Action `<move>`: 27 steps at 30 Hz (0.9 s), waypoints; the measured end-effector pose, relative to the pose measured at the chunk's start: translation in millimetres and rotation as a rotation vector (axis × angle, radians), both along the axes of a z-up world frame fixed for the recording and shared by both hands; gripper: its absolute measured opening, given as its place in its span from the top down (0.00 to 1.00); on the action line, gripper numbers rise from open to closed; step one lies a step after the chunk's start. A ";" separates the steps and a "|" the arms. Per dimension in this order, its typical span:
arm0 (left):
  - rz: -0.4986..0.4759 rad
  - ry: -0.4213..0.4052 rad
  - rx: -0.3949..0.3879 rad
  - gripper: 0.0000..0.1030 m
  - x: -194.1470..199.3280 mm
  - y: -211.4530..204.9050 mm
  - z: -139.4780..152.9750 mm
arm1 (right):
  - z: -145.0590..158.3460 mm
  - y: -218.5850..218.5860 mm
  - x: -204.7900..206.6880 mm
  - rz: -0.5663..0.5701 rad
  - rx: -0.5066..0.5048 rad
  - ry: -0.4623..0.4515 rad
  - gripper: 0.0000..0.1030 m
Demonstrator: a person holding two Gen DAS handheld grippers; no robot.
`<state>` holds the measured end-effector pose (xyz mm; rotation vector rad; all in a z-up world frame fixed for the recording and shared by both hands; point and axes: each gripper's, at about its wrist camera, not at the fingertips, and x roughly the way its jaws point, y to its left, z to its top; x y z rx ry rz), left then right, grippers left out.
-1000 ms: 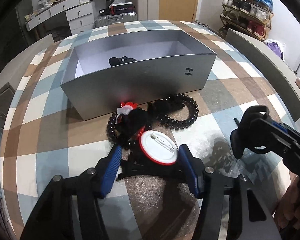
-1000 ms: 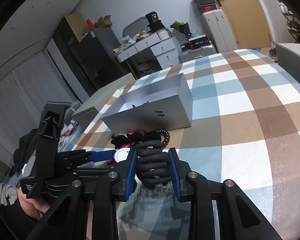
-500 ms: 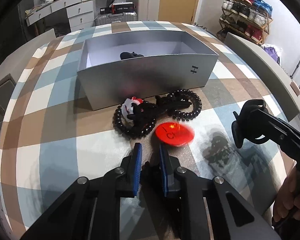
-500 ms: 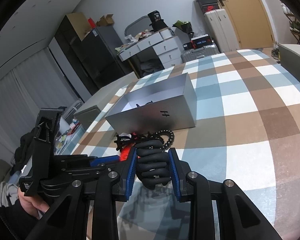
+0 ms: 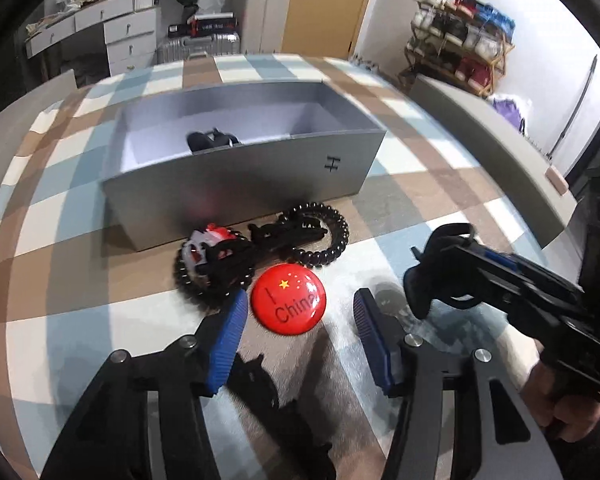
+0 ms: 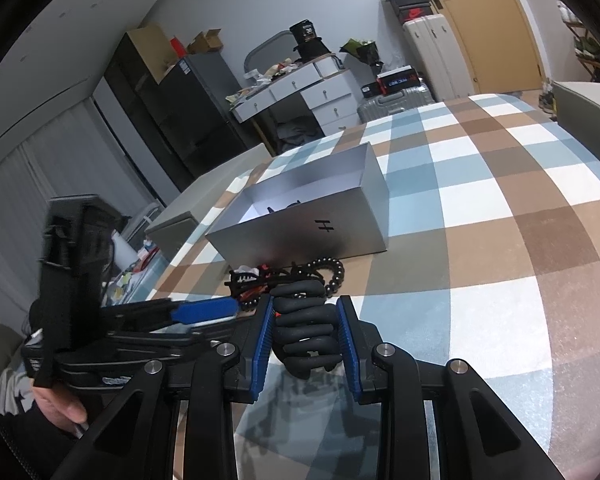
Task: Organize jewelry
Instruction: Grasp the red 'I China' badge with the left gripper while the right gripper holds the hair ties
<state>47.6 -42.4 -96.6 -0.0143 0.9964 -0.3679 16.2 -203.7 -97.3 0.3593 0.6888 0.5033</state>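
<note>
A silver open box (image 5: pixel 236 188) stands on the checked table and holds one black item (image 5: pixel 210 140). In front of it lie a black bead bracelet (image 5: pixel 324 236), a black bead string with a red-white charm (image 5: pixel 208 248), and a round red badge (image 5: pixel 288 304). My left gripper (image 5: pixel 298 324) is open and empty, its fingers on either side of the badge. A black hair clip (image 5: pixel 256 380) lies under it. My right gripper (image 6: pixel 305 334) is shut on a black hair claw (image 6: pixel 302 328) held above the table; it also shows in the left wrist view (image 5: pixel 440 276).
The box also shows in the right wrist view (image 6: pixel 300 220) with the bead pile (image 6: pixel 288 276) in front of it. Grey padded furniture (image 5: pixel 496 152) borders the table on the right. A dresser (image 6: pixel 300 88), suitcases and a shoe rack (image 5: pixel 460 48) stand beyond.
The red badge has flipped from its white back to its red face. My left gripper shut, then opened again around the badge. My right gripper kept its hold on the hair claw.
</note>
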 end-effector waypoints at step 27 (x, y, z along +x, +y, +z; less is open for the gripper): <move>-0.024 -0.017 0.114 0.64 -4.8 -4.9 2.4 | 2.0 -9.6 -2.1 -0.020 0.013 -0.005 0.71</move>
